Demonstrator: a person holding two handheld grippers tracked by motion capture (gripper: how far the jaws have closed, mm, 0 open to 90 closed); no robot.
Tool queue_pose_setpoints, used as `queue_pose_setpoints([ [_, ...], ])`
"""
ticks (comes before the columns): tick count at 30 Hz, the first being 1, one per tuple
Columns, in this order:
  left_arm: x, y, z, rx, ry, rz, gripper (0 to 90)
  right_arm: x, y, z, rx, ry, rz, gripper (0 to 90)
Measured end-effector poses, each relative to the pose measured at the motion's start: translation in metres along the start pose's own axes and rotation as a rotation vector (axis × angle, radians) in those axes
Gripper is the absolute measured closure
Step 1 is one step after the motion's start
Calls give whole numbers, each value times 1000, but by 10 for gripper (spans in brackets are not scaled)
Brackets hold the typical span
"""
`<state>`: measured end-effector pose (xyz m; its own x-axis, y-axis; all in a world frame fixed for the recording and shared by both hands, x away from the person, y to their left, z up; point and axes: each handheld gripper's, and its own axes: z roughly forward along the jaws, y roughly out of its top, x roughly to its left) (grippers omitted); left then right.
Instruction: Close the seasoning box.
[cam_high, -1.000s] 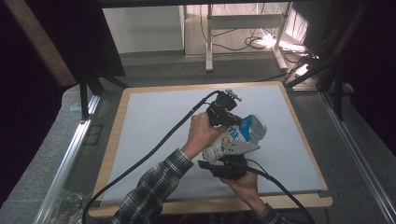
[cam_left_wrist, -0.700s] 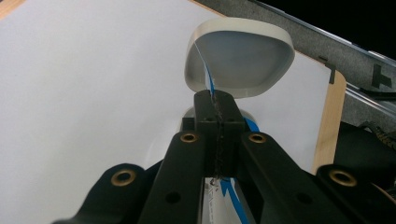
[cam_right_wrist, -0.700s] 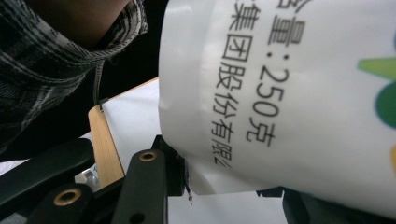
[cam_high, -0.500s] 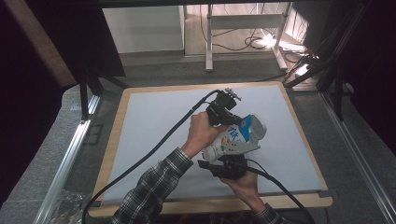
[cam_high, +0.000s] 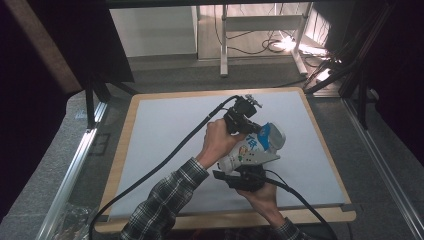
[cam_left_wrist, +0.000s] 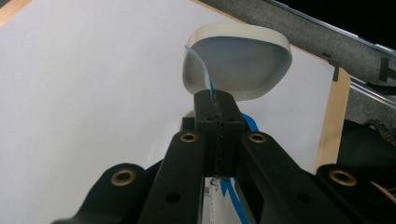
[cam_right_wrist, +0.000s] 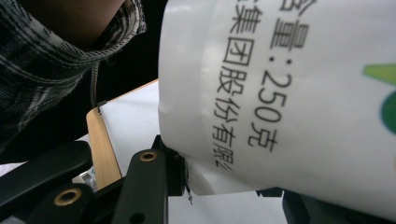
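High view: white soft plastic pouch with blue and green print, lifted off the pale worktop, spans both grippers. Left gripper jaws pinch its sealed edge; right gripper jaws clamp its lower end. Grasp done; opening or setting down seemingly remains.

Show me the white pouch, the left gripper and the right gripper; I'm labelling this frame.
white pouch (cam_high: 252, 149), high view, printed front.
left gripper (cam_left_wrist: 218, 109), left gripper view, shut jaw tips.
right gripper (cam_high: 244, 175), high view, jaws under pouch.

White mat on wood-edged table; metal rail left; lit cables behind.
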<state>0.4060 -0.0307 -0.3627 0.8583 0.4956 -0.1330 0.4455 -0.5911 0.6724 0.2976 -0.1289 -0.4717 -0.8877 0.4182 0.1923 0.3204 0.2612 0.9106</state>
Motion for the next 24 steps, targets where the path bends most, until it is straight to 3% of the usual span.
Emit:
queue_pose_setpoints([
  [24, 1, 0, 0, 5, -1, -6, 900, 0, 0, 1, -4, 4, 4, 629],
])
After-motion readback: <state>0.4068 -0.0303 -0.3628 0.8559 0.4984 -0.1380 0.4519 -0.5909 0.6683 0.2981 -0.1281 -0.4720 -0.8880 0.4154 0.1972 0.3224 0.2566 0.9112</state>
